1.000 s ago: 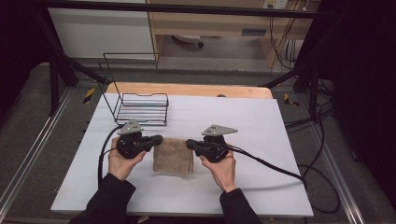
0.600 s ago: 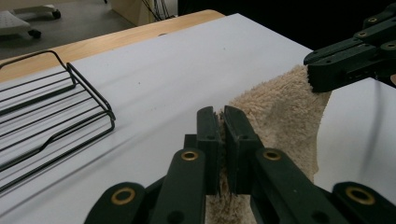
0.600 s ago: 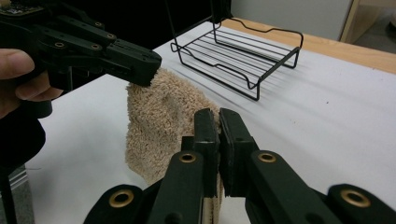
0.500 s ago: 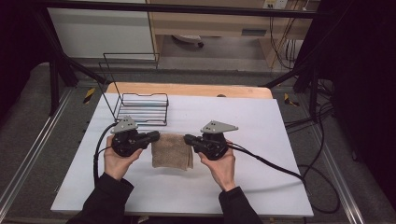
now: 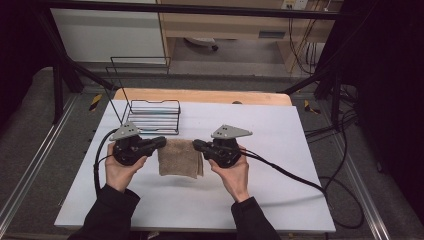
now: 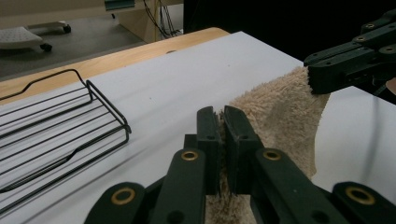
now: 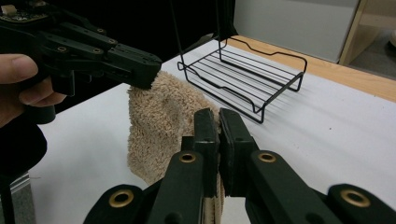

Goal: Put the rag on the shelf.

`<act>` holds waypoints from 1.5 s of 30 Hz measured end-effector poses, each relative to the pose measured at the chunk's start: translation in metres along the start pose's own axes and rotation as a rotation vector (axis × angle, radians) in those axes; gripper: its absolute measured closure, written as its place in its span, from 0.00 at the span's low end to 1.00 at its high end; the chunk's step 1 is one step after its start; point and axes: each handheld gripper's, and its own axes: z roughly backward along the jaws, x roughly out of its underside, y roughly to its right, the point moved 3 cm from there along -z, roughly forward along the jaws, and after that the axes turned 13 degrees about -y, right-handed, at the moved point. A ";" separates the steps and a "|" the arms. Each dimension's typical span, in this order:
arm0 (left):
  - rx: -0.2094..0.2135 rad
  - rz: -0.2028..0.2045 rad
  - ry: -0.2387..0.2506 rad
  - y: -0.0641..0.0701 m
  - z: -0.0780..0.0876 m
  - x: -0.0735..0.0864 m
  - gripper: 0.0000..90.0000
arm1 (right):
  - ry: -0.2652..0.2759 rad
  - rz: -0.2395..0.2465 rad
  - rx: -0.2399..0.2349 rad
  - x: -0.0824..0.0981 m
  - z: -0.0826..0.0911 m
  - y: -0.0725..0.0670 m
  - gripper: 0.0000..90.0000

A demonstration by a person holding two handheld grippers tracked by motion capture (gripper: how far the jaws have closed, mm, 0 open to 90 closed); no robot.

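Hanging between the two grippers, a beige towel is held just above the white desk, its lower edge close to the surface. The left gripper is clamped tight on the towel's upper left corner, and the right gripper is clamped tight on its upper right corner; cloth is seen pinched between each pair of jaws in the gripper views. A black wire rack is placed on the desk behind the left gripper, apart from the towel.
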 end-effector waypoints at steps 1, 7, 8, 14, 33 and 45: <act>-0.002 0.000 0.001 0.000 0.001 0.000 0.95 | 0.003 0.005 0.004 -0.002 0.000 -0.001 0.96; -0.012 -0.003 0.010 -0.003 0.005 -0.003 0.95 | 0.021 0.013 0.007 -0.011 0.000 -0.003 0.96; -0.017 -0.009 0.010 -0.004 0.007 -0.004 0.95 | 0.023 0.016 0.007 -0.013 0.000 -0.003 0.96; -0.030 -0.008 0.036 -0.008 0.015 -0.009 0.95 | 0.043 0.026 0.010 -0.021 -0.001 -0.005 0.96; -0.059 -0.001 0.112 -0.021 0.038 -0.023 0.95 | 0.100 0.062 0.023 -0.050 -0.003 -0.013 0.96; -0.083 0.000 0.162 -0.028 0.048 -0.032 0.95 | 0.143 0.085 0.042 -0.067 -0.003 -0.016 0.96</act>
